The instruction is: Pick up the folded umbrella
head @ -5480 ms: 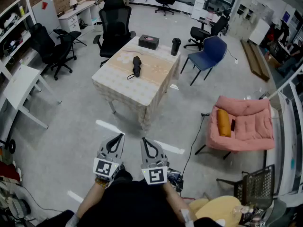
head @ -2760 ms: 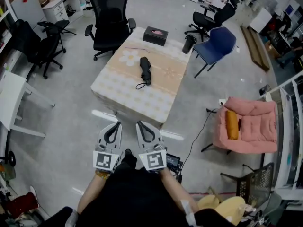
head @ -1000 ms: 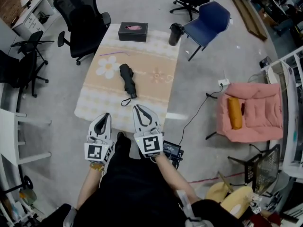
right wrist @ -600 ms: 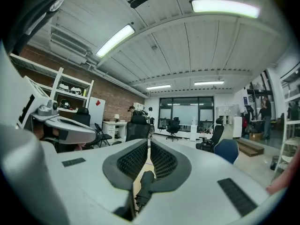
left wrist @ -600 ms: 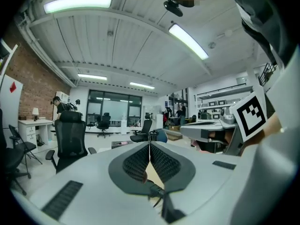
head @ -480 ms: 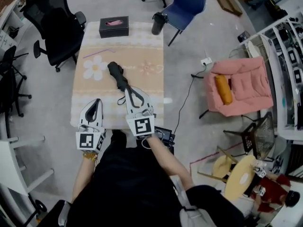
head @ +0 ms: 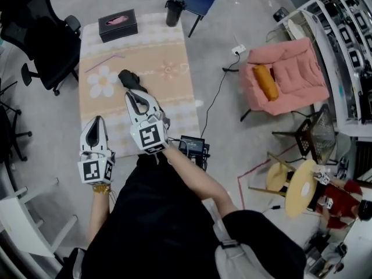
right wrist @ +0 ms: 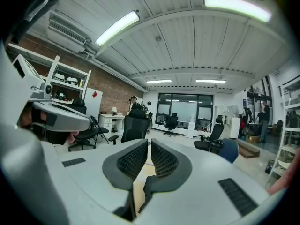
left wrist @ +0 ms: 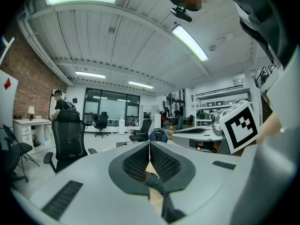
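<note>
Surveying the head view, the table (head: pixel 174 92) has bare floor (head: pixel 221 127) along its right edge as far as the pink armchair (head: pixel 285 77), crossed by a cable (head: pixel 216 92). A black office chair (head: pixel 35 34) crowds the far left side. The folded umbrella (head: pixel 129 78) lies left of centre on the cloth, its near end covered by the right gripper (head: pixel 133 93). The left gripper (head: pixel 96 120) sits at the near left corner, apart from the umbrella.

Both gripper views look level across the room, at ceiling lights and distant chairs, and do not show the umbrella. They do settle the jaws: each pair is closed tip to tip and holds nothing.

A black box (head: pixel 118 27) and a dark tumbler (head: pixel 173 11) stand at the far edge.
</note>
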Available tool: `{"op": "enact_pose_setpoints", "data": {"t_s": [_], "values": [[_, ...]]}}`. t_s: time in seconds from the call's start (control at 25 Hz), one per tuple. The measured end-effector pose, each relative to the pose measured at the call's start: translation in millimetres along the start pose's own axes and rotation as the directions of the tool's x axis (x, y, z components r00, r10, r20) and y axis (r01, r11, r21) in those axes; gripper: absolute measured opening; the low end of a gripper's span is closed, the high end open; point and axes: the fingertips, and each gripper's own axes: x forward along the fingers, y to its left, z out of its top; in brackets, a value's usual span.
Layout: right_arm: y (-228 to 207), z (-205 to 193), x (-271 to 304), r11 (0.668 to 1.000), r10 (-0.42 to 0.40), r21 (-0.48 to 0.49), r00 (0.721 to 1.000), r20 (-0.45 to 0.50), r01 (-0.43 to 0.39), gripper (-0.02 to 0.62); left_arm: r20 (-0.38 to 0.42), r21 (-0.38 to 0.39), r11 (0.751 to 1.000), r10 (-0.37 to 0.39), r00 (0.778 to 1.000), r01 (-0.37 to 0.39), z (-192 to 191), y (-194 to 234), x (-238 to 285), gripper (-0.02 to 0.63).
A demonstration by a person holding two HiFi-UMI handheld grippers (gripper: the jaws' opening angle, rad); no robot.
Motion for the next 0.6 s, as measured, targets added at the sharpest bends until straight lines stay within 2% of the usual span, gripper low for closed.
{"op": "enact_pose_setpoints", "data": {"t_s": [0.2,0.4,0.6], "values": [[-12,-25,28,0.999,0.047,0.0,0.998,-0.05,-0.048,0.018,-0.028,-0.014,0.997,0.073,0.997,-0.074,-6,12,7,0.014],[-19,-51,57,0.997,0.074,0.029,0.993,-0.091,-0.071,0.018,-0.056,-0.005,0.993,0.119,0.991,-0.119,-9,25,13,0.015],[-22,-85,77,0.996,0.084,0.04,0.981,-0.174,-0.078,0.018,-0.084,-0.003,0.988,0.155,0.984,-0.155,-13,35,9,0.015]]}}
